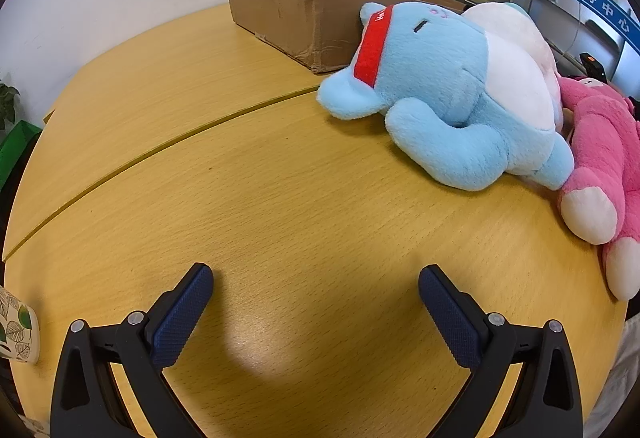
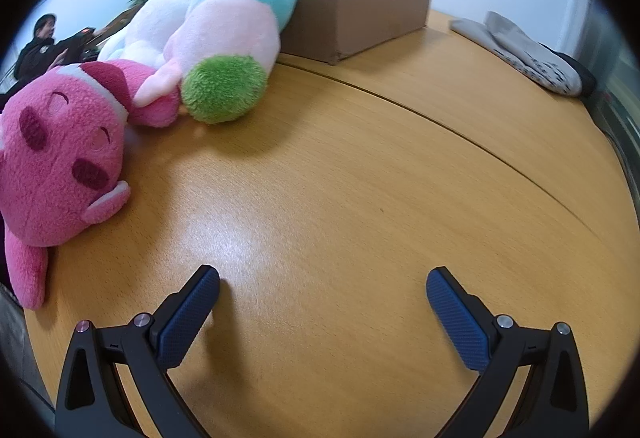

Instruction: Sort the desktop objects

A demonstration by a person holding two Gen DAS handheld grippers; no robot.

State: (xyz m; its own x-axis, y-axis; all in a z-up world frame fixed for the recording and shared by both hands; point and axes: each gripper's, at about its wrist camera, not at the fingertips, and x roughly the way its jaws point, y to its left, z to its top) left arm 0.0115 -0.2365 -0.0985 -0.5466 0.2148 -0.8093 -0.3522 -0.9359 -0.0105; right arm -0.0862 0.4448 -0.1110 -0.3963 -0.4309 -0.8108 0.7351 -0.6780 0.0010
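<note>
Your left gripper (image 1: 316,274) hung over bare table (image 1: 240,178), jaws spread and holding nothing; the blue plush (image 1: 448,86) lay ahead and to its right, long axis slanting toward the cardboard box (image 1: 304,14). Your right gripper (image 2: 323,276), equally spread and empty, had the pink plush (image 2: 60,154) nearer, forward-left. Only the right view showed the pink face and the grey cloth (image 2: 520,54); only the left showed the blue face.

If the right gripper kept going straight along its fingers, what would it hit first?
The right gripper, open and empty, would probably cross bare wooden table and meet the cardboard box first; depth is uncertain. The pastel plush lies left of that line.
</note>
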